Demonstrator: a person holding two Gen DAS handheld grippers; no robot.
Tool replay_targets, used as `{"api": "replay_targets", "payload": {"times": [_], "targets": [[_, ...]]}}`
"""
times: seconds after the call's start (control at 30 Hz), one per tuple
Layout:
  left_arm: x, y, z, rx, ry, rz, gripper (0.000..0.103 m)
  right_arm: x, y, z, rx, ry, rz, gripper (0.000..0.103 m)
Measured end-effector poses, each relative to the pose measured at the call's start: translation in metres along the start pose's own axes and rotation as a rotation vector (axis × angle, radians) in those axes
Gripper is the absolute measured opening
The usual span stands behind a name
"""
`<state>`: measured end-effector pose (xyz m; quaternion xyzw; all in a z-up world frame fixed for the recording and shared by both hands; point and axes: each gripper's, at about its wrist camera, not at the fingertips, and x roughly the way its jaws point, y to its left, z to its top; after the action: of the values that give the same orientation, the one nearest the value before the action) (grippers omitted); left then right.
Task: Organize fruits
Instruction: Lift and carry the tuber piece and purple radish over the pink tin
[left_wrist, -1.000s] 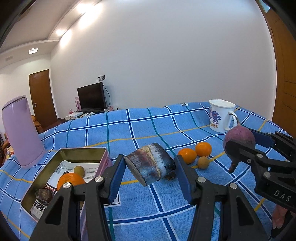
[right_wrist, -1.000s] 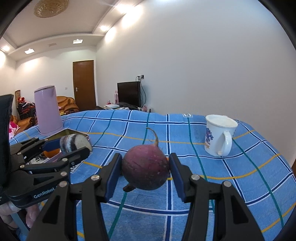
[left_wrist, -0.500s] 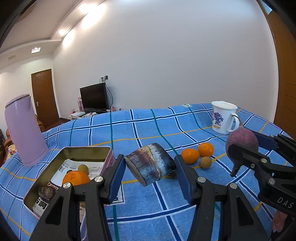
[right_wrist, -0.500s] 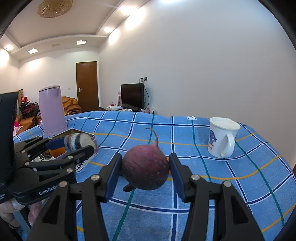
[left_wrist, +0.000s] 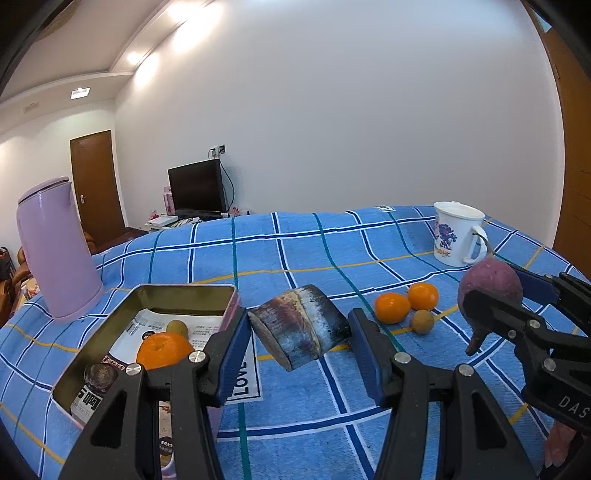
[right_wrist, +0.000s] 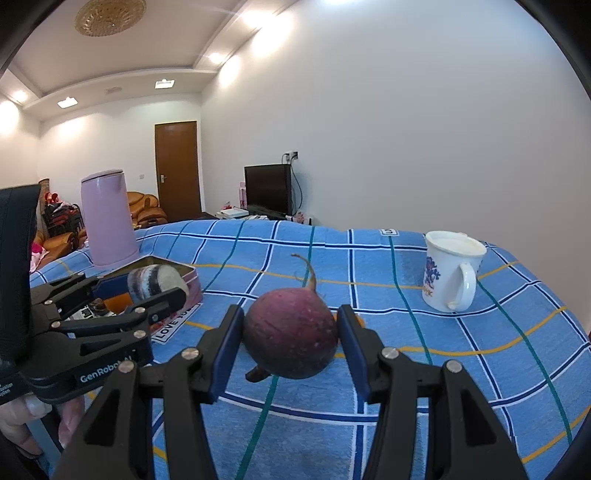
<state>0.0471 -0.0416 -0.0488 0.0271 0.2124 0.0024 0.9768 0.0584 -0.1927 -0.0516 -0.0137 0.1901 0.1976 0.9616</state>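
White-walled room with recessed ceiling lights, a brown door (left_wrist: 96, 184) at the far left, a dark television (left_wrist: 197, 190) on a low stand by the far wall, wooden panelling along the right edge. In the foreground a bed-like surface under a blue checked cloth (left_wrist: 295, 251) crossed by white, dark blue, teal and yellow lines. At far left on the cloth, upright, a lilac kettle (left_wrist: 55, 247); at far right, upright, a white mug (left_wrist: 456, 232) with a blue print, handle facing right.

Near left, an open metal tin (left_wrist: 155, 295) lined with printed paper, holding an orange (left_wrist: 164, 349), a small greenish-brown fruit (left_wrist: 177, 326) just behind it and a dark round fruit (left_wrist: 100, 374) in the near corner. Right of centre on the cloth, two tangerines (left_wrist: 406, 302) side by side, touching or nearly so, with a small brown fruit (left_wrist: 422, 321) just in front.

Left gripper (left_wrist: 299, 341) clamped on a stubby, cut, purple-grey striped chunk (left_wrist: 301, 330), lifted clear of the cloth just right of the tin. Right gripper (right_wrist: 291, 338) clamped on a round purple radish (right_wrist: 291, 332) with a thin curling root pointing up, raised above the cloth to the right of the tangerines. Part of a hand (right_wrist: 33, 417) visible under the left gripper in the right wrist view
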Motion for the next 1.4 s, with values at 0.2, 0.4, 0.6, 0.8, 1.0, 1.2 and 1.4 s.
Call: {"api": "replay_targets", "payload": {"times": [0.2,0.4,0.6,0.8,1.0,1.2,1.4], "targets": [[0.000,0.003,-0.001,0.003,0.008,0.004,0.056,0.005,0.001,0.001,0.008,0.017,0.003,0.055],[0.001,0.009,-0.001,-0.002,0.023,0.009,0.056,0.010,-0.001,0.002,0.020,0.035,0.000,0.055],[-0.001,0.018,-0.003,-0.003,0.028,0.016,0.056,0.014,0.010,0.003,0.009,0.044,0.012,0.055],[-0.005,0.029,-0.006,-0.003,0.028,0.034,0.056,0.018,0.023,0.004,-0.001,0.048,0.032,0.055],[-0.009,0.044,-0.007,-0.014,0.027,0.047,0.056,0.024,0.036,0.005,-0.010,0.059,0.059,0.055],[-0.013,0.066,-0.007,-0.039,0.029,0.067,0.056,0.032,0.050,0.006,-0.018,0.067,0.091,0.055],[-0.016,0.084,-0.009,-0.057,0.029,0.091,0.056,0.039,0.064,0.008,-0.026,0.069,0.119,0.055]]}}
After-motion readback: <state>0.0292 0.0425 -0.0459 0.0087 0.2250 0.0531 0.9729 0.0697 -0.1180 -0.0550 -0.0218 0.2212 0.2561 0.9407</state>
